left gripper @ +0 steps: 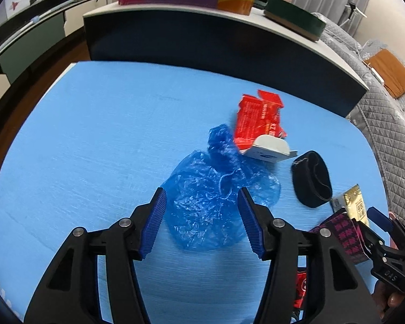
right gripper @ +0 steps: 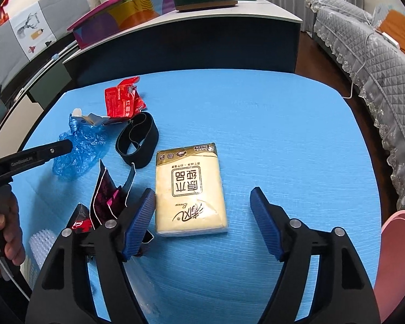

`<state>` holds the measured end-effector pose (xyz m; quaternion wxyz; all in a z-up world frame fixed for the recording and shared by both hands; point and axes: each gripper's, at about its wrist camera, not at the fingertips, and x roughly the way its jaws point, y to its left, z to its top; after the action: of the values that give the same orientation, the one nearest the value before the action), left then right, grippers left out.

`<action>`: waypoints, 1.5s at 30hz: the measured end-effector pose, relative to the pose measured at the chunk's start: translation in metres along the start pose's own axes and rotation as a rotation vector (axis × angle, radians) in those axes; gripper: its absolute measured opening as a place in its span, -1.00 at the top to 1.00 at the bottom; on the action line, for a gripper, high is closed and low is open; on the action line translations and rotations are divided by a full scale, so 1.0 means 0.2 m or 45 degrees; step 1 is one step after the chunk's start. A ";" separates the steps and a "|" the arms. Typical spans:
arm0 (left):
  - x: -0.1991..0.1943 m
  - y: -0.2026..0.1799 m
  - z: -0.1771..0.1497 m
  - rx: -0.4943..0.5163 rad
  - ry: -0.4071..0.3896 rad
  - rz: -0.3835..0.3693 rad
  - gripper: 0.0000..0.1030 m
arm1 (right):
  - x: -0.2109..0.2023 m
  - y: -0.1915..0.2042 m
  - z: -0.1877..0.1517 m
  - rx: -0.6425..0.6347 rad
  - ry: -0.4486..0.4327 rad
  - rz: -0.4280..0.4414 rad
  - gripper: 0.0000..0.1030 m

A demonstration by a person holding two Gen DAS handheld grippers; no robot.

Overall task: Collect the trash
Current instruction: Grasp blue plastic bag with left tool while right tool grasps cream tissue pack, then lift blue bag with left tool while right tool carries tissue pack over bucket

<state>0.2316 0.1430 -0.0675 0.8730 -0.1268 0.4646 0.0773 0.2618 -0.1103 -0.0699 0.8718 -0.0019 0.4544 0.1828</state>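
A crumpled blue plastic bag (left gripper: 208, 205) lies on the blue table mat (left gripper: 94, 135), partly between the fingers of my open left gripper (left gripper: 201, 193); the pads stand clear of it. Behind it lie a torn red wrapper (left gripper: 256, 118), a white carton scrap (left gripper: 270, 148) and a black elastic band (left gripper: 310, 181). My right gripper (right gripper: 202, 191) stands open around the near end of a yellow tissue pack (right gripper: 189, 189), which is closer to its left finger. A black-and-pink wrapper (right gripper: 108, 197) and a small red wrapper (right gripper: 81, 224) lie just left of that finger.
A pink bin (right gripper: 397, 256) stands at the table's right edge. A dark counter (left gripper: 202, 40) with a colourful box rises behind the table. A sofa under a grey quilted cover (right gripper: 378, 67) is at the right. A white bristly brush (right gripper: 40, 243) lies near the front left.
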 end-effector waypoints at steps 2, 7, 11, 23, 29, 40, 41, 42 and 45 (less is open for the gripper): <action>0.01 0.00 -0.01 0.000 0.010 0.015 -0.06 | 0.00 0.00 0.00 -0.006 0.005 -0.007 -0.40; 0.01 0.00 -0.01 0.018 0.018 0.030 0.03 | 0.00 -0.01 0.01 -0.011 0.020 -0.029 -0.40; 0.01 0.00 -0.01 0.043 0.028 0.013 0.53 | 0.00 -0.01 0.01 -0.023 0.038 -0.011 -0.40; -0.04 -0.02 0.00 0.088 -0.035 -0.023 0.88 | 0.02 0.03 -0.04 -0.118 0.097 -0.078 -0.08; -0.10 -0.07 0.00 0.126 -0.083 -0.045 0.88 | -0.07 0.01 -0.02 -0.086 0.019 -0.088 -0.04; -0.26 -0.17 -0.01 0.201 -0.235 -0.062 0.88 | -0.28 -0.05 -0.03 -0.018 -0.135 -0.136 -0.04; -0.28 -0.19 -0.01 0.208 -0.251 -0.067 0.88 | -0.30 -0.06 -0.03 -0.008 -0.149 -0.140 -0.04; -0.30 -0.20 -0.01 0.215 -0.264 -0.068 0.88 | -0.32 -0.06 -0.03 0.000 -0.161 -0.144 -0.04; -0.35 -0.24 -0.02 0.240 -0.299 -0.077 0.88 | -0.38 -0.10 -0.04 0.027 -0.201 -0.158 -0.04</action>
<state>0.2025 0.0940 -0.0048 0.9312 -0.0483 0.3605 0.0215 0.2220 -0.1547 -0.0168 0.9146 -0.0065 0.3852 0.1231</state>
